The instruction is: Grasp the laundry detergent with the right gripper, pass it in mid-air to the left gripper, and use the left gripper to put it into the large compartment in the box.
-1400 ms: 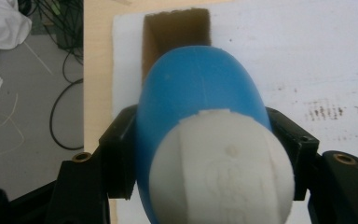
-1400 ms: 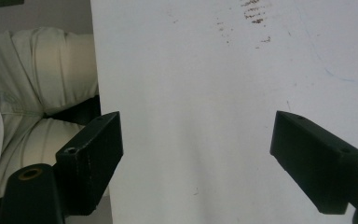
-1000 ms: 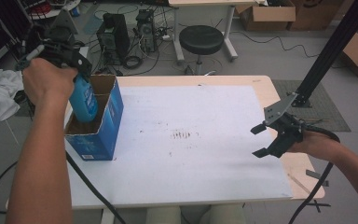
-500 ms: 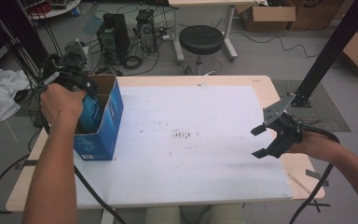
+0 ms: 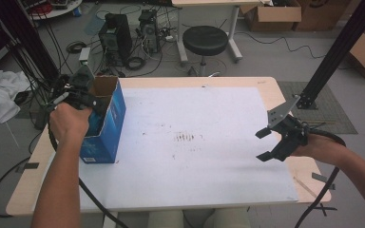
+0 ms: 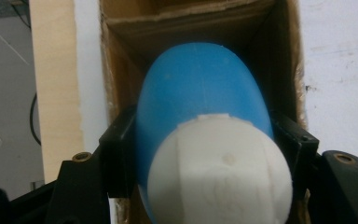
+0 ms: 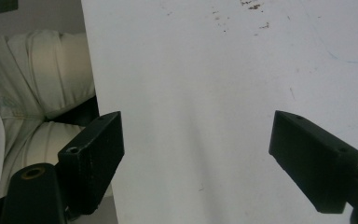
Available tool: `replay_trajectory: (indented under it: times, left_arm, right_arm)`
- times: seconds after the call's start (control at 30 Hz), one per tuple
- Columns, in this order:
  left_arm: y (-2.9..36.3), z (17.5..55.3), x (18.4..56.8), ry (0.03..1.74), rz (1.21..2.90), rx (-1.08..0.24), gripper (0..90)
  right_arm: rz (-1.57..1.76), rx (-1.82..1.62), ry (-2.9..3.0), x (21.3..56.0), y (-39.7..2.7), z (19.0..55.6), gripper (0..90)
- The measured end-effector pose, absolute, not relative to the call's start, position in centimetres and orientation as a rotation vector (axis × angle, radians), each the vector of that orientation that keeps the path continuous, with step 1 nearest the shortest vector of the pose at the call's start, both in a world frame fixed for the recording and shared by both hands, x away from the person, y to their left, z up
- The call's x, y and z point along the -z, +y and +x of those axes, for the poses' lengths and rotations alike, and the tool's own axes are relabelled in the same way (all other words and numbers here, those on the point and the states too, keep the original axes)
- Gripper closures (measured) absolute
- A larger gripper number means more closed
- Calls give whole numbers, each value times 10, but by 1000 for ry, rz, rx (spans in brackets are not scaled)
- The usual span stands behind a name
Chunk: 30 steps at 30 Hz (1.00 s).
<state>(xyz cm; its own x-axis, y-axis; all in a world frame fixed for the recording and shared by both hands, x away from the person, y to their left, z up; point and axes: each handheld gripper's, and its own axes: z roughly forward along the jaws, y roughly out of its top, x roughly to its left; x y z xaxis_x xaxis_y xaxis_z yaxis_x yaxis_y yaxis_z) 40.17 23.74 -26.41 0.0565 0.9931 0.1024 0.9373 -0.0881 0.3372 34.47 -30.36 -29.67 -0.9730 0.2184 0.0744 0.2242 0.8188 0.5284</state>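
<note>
Packing step, by the look of it — left gripper (image 6: 200, 154), jaws clamped on a blue bottle (image 6: 200, 112), holds it inside the open blue box (image 5: 105, 124) at the table's left. Right gripper (image 5: 272, 145) hovers wide open and empty over the white sheet (image 5: 195, 161) — next likely a release.

A blue bottle (image 6: 196, 93) with a white cap (image 6: 219, 172) sits lowered inside an open blue cardboard box (image 5: 108, 124), cap end uppermost. The box stands upright at the worktop's left side, flaps open.
</note>
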Motion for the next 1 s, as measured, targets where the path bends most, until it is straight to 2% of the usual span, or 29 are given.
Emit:
replay_trajectory:
  times: [0.47,1.0]
  left_arm:
    - [239,403,284,1994,2187,-407,377]
    - [245,402,285,2008,2149,-360,367]
  right_arm:
    - [-361,863,-2980,299,-301,345,175]
    - [-349,866,-2983,296,-299,344,177]
